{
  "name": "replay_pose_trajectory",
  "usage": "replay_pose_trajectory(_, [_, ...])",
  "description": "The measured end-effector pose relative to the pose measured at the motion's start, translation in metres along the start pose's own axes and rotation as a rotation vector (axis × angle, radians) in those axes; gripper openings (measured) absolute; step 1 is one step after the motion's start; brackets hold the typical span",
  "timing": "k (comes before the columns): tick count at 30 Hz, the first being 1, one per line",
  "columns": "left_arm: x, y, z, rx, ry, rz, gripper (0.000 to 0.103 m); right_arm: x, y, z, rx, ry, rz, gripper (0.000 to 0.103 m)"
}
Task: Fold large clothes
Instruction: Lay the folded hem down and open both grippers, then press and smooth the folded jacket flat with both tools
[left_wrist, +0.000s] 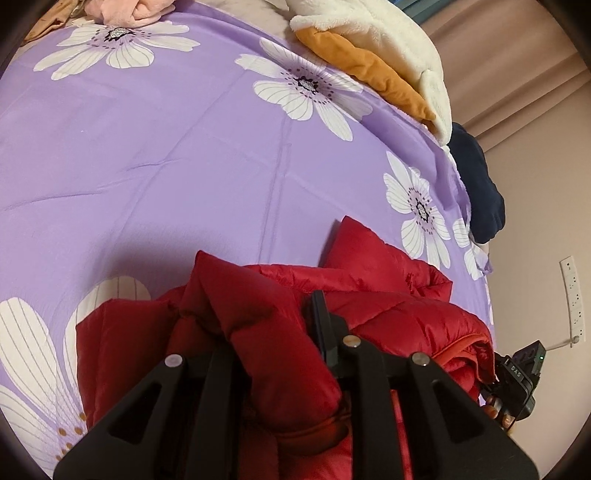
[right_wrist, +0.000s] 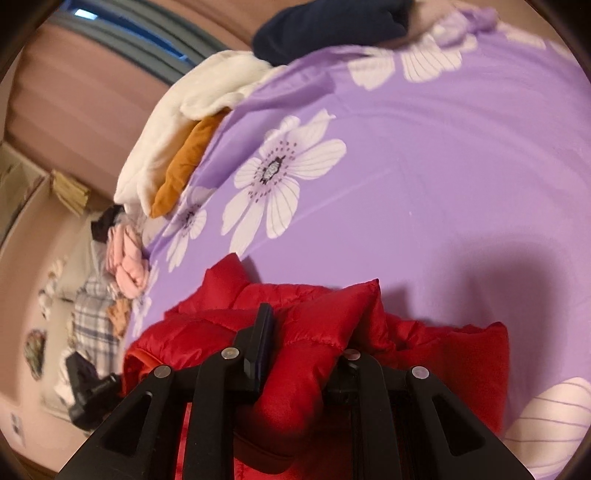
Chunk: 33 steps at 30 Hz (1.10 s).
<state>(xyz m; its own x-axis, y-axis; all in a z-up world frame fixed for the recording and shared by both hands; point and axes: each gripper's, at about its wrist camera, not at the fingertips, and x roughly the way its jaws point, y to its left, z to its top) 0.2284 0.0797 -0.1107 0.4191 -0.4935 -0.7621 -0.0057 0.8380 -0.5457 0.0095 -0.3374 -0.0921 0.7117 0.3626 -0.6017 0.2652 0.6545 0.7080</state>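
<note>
- While I steer from afar, my left gripper (left_wrist: 266, 332) has its fingers (left_wrist: 320, 325) clamped on a thick fold of the red puffer jacket (left_wrist: 388, 317); the padded cloth bulges up between them, and only the right-hand finger shows clearly, the other being buried in fabric
- Beyond that fold, the jacket lies bunched on the purple floral bedsheet (left_wrist: 166, 166) at the near edge of the bed, one quilted corner poking up toward the middle of the sheet
- At the top left of the left wrist view I see a pink garment (left_wrist: 129, 11) at the far edge of the sheet
- Further right, a cream fleece (left_wrist: 388, 40) sits on an orange garment (left_wrist: 373, 74), both on the sheet's edge, with a dark navy garment (left_wrist: 476, 181) just beside them, draped over the side
- Low on the right of that view, my other gripper's body peeks out beside the jacket's orange-lined hem
- Over on the right wrist view, a plaid cloth (right_wrist: 92, 317) and loose clothes lie off the bed at the left
- My right gripper (right_wrist: 306, 347) likewise pinches a puffed red fold, its dark left finger (right_wrist: 260, 339) pressed against the quilting, the right one mostly hidden behind the cloth
</note>
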Motion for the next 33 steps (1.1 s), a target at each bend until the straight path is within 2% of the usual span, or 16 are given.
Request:
replay_pose_trajectory(1, [-0.001,0.000,0.001,-0.007,0.002,-0.010,0.019,-0.003,-0.004,0.002,0.025,0.008,0.019,0.019])
replay_pose_trajectory(4, [-0.015,-0.001,0.008,-0.040,-0.013,-0.056,0.028,-0.008,-0.006,0.004,0.059,0.017,0.062,0.027])
replay_pose_trajectory(5, [-0.021,-0.003,0.010,-0.041,-0.025,-0.061,0.038,-0.010,-0.005,0.005,0.070,0.014,0.076,0.030])
replay_pose_trajectory(6, [-0.024,-0.006,0.011,-0.040,-0.033,-0.064,0.043,-0.015,-0.007,0.006,0.094,0.008,0.105,0.042])
replay_pose_trajectory(7, [-0.031,-0.008,0.014,-0.041,-0.048,-0.068,0.055,-0.019,-0.008,0.007,0.117,-0.002,0.130,0.055])
replay_pose_trajectory(8, [-0.036,-0.010,0.016,-0.038,-0.066,-0.066,0.065,-0.021,-0.007,0.008,0.137,-0.015,0.150,0.060])
replay_pose_trajectory(9, [-0.042,-0.013,0.018,-0.027,-0.089,-0.047,0.069,-0.025,-0.006,0.010,0.152,-0.034,0.164,0.066])
replay_pose_trajectory(11, [-0.053,-0.018,0.022,-0.007,-0.140,0.005,0.078,-0.029,-0.003,0.013,0.154,-0.058,0.152,0.068])
replay_pose_trajectory(14, [-0.067,-0.018,0.026,0.004,-0.175,0.032,0.078,-0.040,0.000,0.017,0.134,-0.094,0.115,0.069])
replay_pose_trajectory(17, [-0.080,-0.021,0.020,0.042,-0.207,0.064,0.078,-0.058,0.006,0.018,0.086,-0.174,0.049,0.069])
replay_pose_trajectory(20, [-0.090,-0.034,0.003,0.117,-0.221,0.083,0.078,-0.075,0.022,0.012,-0.023,-0.243,-0.039,0.069])
replay_pose_trajectory(23, [-0.092,-0.053,-0.026,0.221,-0.222,0.103,0.076,-0.070,0.048,-0.008,-0.214,-0.224,-0.127,0.069])
replay_pose_trajectory(25, [-0.088,-0.067,-0.051,0.289,-0.215,0.117,0.076,-0.067,0.071,-0.036,-0.399,-0.230,-0.201,0.069])
replay_pose_trajectory(27, [-0.082,-0.078,-0.073,0.346,-0.208,0.142,0.073,-0.062,0.086,-0.061,-0.525,-0.248,-0.246,0.069])
replay_pose_trajectory(30, [-0.068,-0.094,-0.111,0.441,-0.201,0.175,0.066,-0.051,0.094,-0.087,-0.617,-0.234,-0.250,0.069])
replay_pose_trajectory(33, [-0.052,-0.099,-0.133,0.500,-0.178,0.205,0.061,-0.034,0.098,-0.105,-0.678,-0.196,-0.259,0.069])
